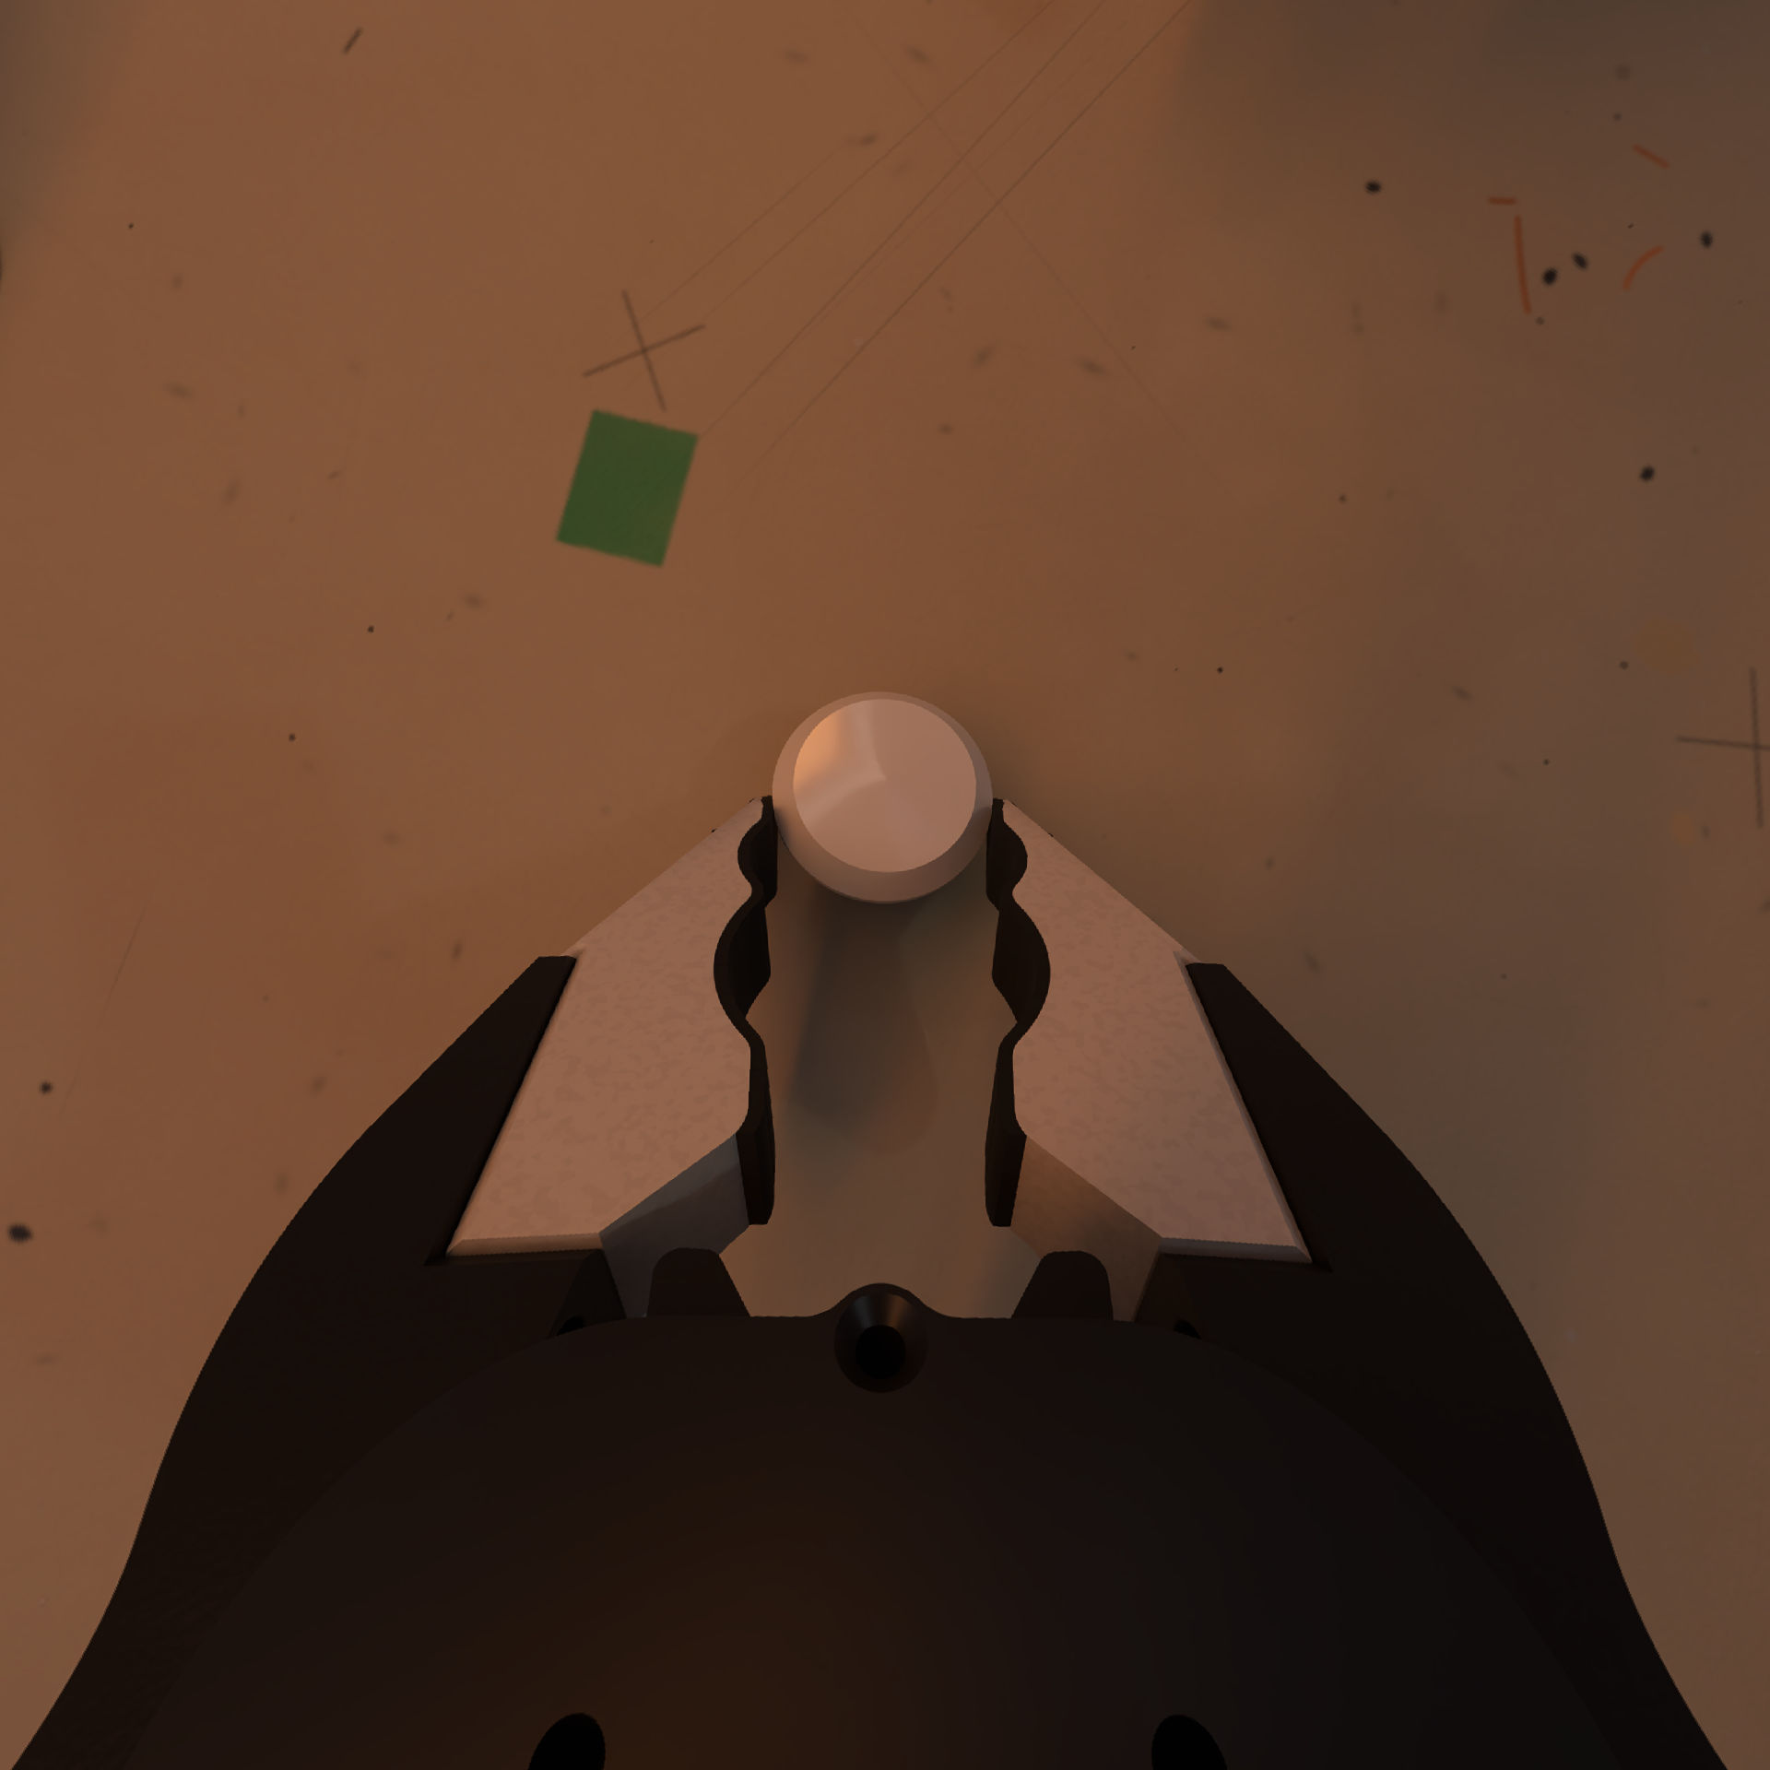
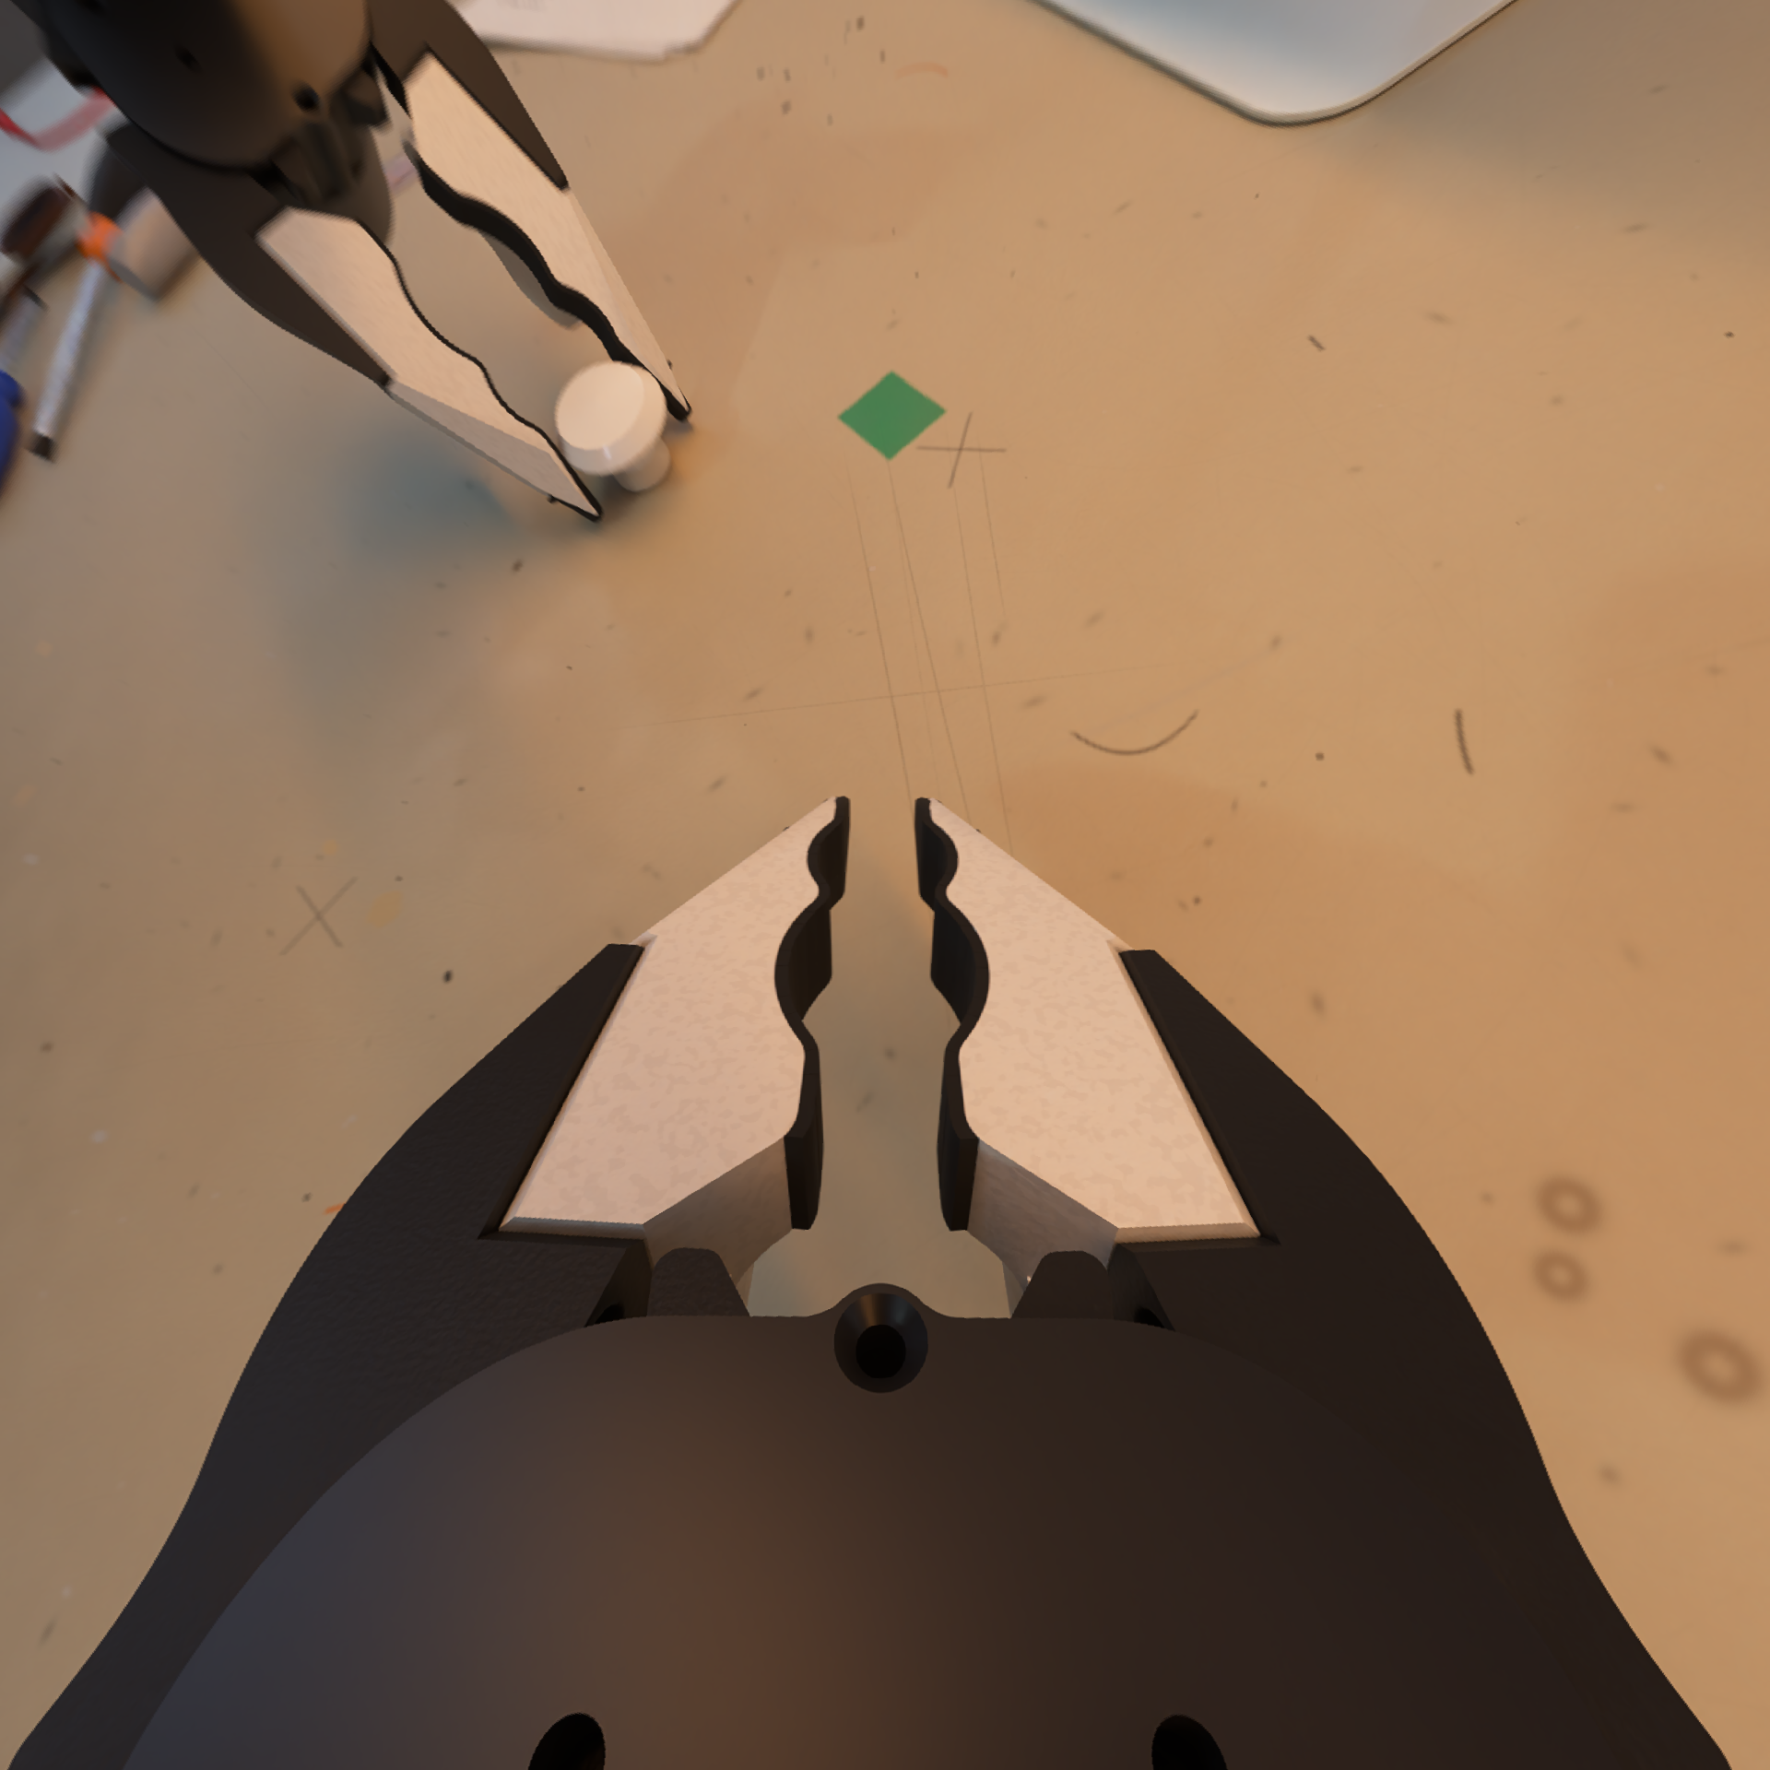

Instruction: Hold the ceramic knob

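The ceramic knob [image 1: 881,790] is white, with a round flat cap on a short stem, and stands on the tan table. My left gripper [image 1: 881,806] has its two fingertips [image 1: 766,814] pressed against opposite sides of the cap. In the right wrist view the knob [image 2: 613,412] sits at the far left between the tips of the left gripper [image 2: 634,458]. My right gripper [image 2: 881,809] hovers over the bare table well short of the knob. It is empty, with a narrow gap between its jaws.
A green square marker [image 2: 891,414] with a pencilled cross beside it lies on the table right of the knob; it also shows in the left wrist view [image 1: 627,488]. Pens and clutter [image 2: 67,316] lie at the far left. A pale tray corner [image 2: 1283,57] sits at the back right.
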### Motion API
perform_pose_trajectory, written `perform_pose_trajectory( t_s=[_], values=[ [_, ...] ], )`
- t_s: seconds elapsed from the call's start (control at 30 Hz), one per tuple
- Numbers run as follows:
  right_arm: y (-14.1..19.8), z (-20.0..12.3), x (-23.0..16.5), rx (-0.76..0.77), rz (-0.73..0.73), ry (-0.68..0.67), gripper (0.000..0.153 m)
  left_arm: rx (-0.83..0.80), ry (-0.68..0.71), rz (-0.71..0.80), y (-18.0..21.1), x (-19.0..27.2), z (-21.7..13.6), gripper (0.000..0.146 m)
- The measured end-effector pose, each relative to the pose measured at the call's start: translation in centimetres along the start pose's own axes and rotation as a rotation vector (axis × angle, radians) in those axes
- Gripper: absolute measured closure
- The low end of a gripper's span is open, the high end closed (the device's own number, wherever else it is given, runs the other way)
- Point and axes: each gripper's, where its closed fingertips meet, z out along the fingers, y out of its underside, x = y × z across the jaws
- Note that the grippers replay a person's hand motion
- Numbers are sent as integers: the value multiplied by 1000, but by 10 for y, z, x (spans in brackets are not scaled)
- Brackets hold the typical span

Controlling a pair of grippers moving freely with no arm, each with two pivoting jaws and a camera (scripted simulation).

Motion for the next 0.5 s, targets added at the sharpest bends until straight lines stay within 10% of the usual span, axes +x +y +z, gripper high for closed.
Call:
perform_pose_trajectory(
  t_s=[0.5],
  values=[
    [-5,55,17,-233,-279,32,102,151,55,95,-78,17,-1,102]
  ],
)
